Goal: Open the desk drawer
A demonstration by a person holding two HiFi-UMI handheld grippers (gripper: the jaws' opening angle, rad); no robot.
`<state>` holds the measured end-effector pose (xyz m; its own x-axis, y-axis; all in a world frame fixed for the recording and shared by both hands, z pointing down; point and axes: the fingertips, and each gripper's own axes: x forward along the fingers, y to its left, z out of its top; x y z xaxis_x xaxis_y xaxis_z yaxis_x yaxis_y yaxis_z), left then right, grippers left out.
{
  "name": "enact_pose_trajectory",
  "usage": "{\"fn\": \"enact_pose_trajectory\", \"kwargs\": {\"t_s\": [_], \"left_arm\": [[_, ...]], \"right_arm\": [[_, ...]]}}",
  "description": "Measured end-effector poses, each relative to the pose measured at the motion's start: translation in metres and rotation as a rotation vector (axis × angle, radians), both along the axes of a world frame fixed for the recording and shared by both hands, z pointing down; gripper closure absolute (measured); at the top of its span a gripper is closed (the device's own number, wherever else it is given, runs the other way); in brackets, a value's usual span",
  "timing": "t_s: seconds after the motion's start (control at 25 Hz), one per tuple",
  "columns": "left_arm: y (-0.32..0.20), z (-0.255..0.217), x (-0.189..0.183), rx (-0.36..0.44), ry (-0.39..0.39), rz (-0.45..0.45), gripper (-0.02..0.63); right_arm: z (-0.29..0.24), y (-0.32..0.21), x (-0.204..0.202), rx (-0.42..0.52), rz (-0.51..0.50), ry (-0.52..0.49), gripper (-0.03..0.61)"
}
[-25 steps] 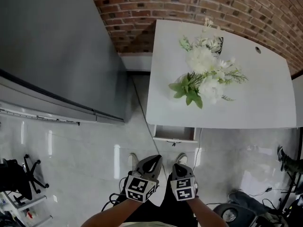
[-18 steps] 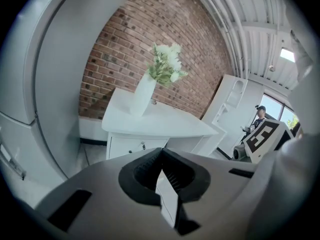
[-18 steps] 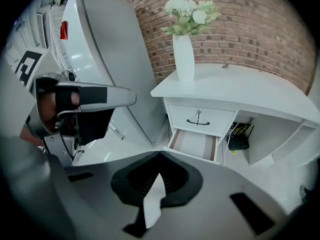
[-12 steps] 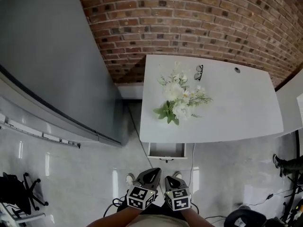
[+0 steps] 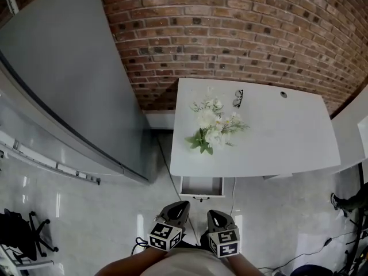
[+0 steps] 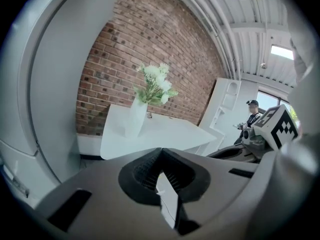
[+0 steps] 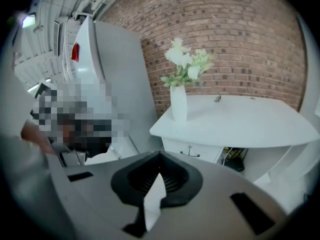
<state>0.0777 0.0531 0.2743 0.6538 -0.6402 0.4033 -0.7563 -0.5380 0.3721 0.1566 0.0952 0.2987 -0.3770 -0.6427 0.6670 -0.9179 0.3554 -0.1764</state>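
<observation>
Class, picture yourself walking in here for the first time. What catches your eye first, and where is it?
The bunch of white flowers stands out near the left end of the white desk in the head view, against the red brick wall. Under the desk's left front edge, a drawer stands pulled out.

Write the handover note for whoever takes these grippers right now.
Left gripper: jaws shut, nothing between them.
Right gripper: jaws shut, nothing between them.
Both are held close to the body, apart from the desk.
Drawer: under the desk's near edge, toward the left in the head view, pulled out past the edge.
Done: the drawer stands open.
Left: nothing that shows here.
</observation>
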Motion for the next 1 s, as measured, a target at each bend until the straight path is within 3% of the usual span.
{"fn": "enact_pose_trajectory", "kwargs": {"t_s": [0.24,0.52,0.72,1.0], "left_arm": [[-0.013,-0.012,0.003,0.043,0.000,-0.005,0.606],[0.007,-0.004,0.007,0.014,-0.004,0.003,0.606],[0.015,-0.001,-0.004,0.001,-0.005,-0.027,0.606],[0.020,0.004,-0.014,-0.019,-0.004,-0.053,0.606]], "right_arm": [[-0.019,-0.006,0.015,0.058,0.047,-0.009,0.563],[-0.014,0.008,0.008,0.038,0.025,0.003,0.563],[-0.006,0.015,0.000,-0.027,0.023,-0.038,0.563],[-0.001,0.017,-0.015,-0.045,-0.040,-0.020,0.563]]}}
